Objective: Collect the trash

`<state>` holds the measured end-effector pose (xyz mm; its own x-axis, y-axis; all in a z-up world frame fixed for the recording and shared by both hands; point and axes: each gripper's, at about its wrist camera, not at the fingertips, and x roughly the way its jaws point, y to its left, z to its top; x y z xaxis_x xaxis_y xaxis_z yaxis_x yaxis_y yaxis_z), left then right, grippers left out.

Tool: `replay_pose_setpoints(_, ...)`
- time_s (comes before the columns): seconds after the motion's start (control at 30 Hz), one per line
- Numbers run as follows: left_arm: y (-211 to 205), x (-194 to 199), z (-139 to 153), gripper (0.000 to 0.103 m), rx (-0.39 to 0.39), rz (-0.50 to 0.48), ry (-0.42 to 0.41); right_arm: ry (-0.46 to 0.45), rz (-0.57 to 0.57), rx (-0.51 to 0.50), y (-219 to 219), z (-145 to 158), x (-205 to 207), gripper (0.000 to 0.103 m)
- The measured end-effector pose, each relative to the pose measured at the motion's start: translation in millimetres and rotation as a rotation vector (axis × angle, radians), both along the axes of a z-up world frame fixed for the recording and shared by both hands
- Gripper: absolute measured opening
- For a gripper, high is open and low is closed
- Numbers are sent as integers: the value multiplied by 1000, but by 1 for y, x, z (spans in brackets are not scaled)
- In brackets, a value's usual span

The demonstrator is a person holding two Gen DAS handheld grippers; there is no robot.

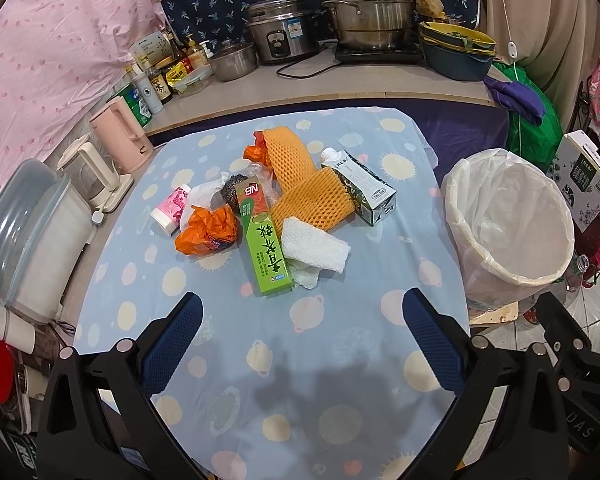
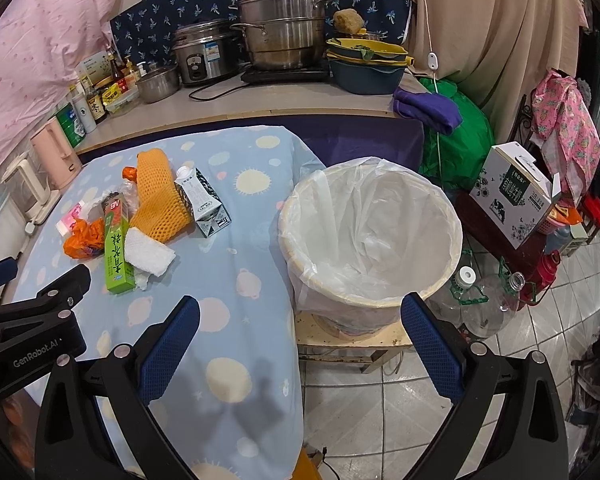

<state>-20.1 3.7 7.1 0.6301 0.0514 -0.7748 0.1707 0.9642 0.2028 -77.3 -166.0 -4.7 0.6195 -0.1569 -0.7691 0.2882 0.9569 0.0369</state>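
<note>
Both grippers, left gripper (image 1: 302, 332) & right gripper (image 2: 300, 334), wide, empty; trash pile (image 1: 276, 208) ahead of left.

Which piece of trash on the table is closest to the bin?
The milk carton, lying on its side at the pile's right edge. The green box, foam net and orange bags sit farther from the bin.

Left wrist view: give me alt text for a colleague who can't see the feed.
The open left gripper hovers empty over a blue patterned tablecloth, facing a trash pile: green box, orange foam net, milk carton, white paper towel, crumpled orange bag. The lined trash bin stands empty at right.
</note>
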Motion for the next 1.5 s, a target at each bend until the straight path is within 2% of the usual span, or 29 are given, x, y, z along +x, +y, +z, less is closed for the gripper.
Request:
replay_pose_setpoints(0.43,2,1,-1,96,-3,4,4,3,6,-8,5,0,2,96)
replay_pose_setpoints(0.87,20,27,-14,96,-45,35,63,23,26,6,14,-11,24,96)
replay_pose_setpoints(1.03,47,47,-30,96,-92,89,89,21,41,52,18,-25,46,96)
replay_pose_setpoints(1.3,93,85,-69,96,-138,174,131,19,71,23,38,-51,85,96)
replay_pose_setpoints(1.5,98,113,-95,96,-186,156,184,16,85,-6,50,-64,116,96)
